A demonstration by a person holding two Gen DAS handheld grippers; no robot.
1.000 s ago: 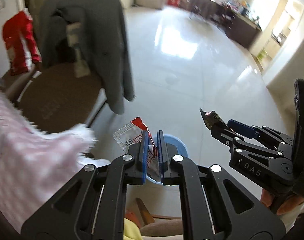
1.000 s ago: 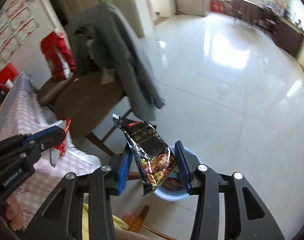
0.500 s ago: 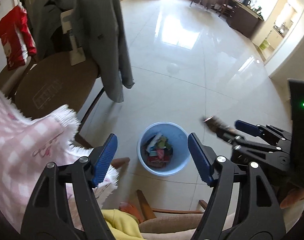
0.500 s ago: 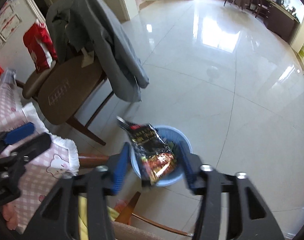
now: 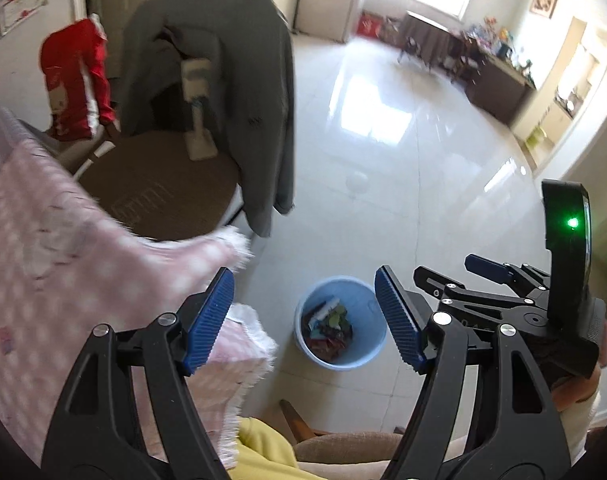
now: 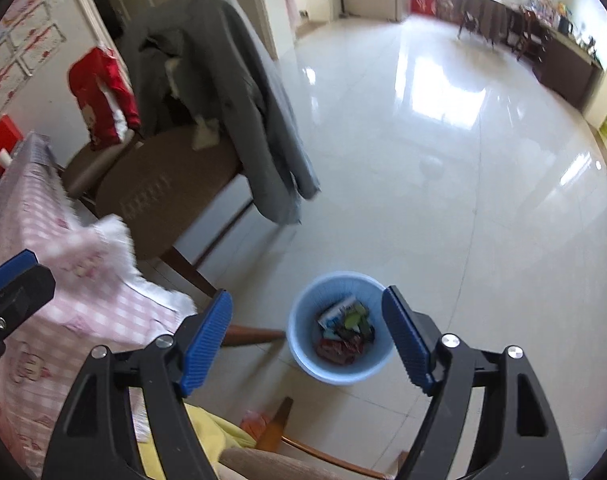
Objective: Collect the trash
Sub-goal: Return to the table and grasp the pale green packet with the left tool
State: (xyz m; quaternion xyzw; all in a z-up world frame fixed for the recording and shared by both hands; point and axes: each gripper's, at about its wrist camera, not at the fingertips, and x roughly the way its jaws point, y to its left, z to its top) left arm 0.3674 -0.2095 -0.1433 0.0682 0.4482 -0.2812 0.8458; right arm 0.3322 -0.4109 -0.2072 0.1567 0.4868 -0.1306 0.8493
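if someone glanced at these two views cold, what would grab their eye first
Probably the light blue bin on the pale tiled floor, low in both views and holding a heap of colourful wrappers. Framing it are the blue pads of the open, empty right gripper and left gripper. After that, the grey jacket draped over a chair at upper left.
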